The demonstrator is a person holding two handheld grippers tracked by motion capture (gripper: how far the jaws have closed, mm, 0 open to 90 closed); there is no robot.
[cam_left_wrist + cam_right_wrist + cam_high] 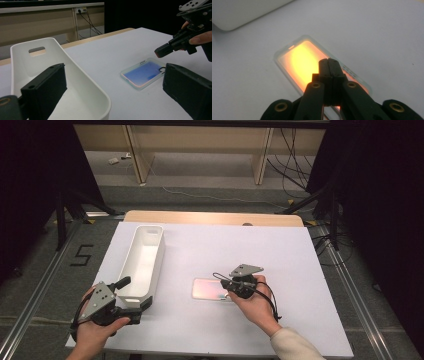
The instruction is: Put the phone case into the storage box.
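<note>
- Tray [141, 262], white, long, at left centre of the high view; near wall sits between the wide-open jaws of the left gripper [131, 301].
- Phone case [210, 289], clear, flat on the table [300, 270] at centre.
- Right gripper [329, 63], jaws clenched together, empty, poised just over the case.
- "5" taped on floor, left.

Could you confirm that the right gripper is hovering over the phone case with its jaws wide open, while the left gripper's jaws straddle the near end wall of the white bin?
Not quite: the right gripper has its jaws shut, pressed together with nothing between them, as the right gripper view shows. The rest holds: it hovers over the phone case, and the left gripper straddles the near end wall of the white bin.
</note>
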